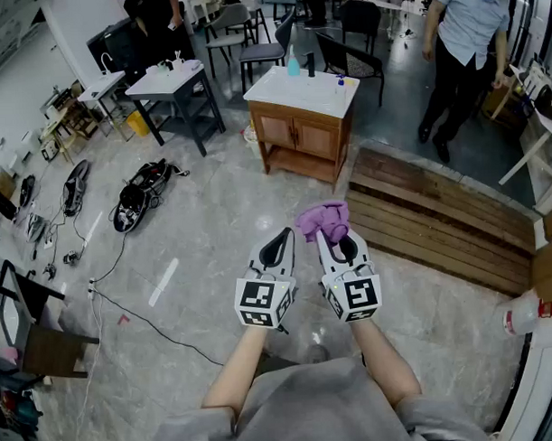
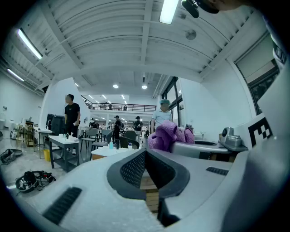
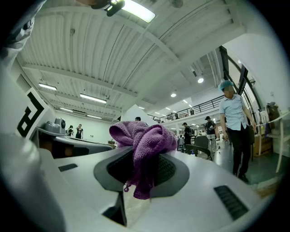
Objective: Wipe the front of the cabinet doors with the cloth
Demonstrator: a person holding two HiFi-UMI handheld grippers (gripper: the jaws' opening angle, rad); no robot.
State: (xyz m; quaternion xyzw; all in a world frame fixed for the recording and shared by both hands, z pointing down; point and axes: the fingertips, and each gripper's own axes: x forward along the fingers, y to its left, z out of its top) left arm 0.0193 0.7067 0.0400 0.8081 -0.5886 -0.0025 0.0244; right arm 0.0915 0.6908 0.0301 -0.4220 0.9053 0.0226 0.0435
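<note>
Purple cloth [image 3: 142, 140] pinched tight in right gripper [image 1: 335, 240], bunched above tips, one end hanging below. Left gripper [image 1: 279, 245] just beside, jaws closed together, nothing between. Both over floor [image 1: 196, 254], well apart from wooden cabinet [image 1: 300, 137] with doors closed.

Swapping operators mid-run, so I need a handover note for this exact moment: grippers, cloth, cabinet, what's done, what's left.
Left gripper: shut, nothing between its jaws, held beside the right one.
Right gripper: shut on the purple cloth, which is bunched at the jaw tips.
Cabinet: wooden with a white top, standing ahead across the floor, well clear of both grippers. Its doors are closed.
Done: the cloth is in the gripper.
Left: walk to the cabinet and wipe both door fronts. The cloth is nowhere near them yet.
</note>
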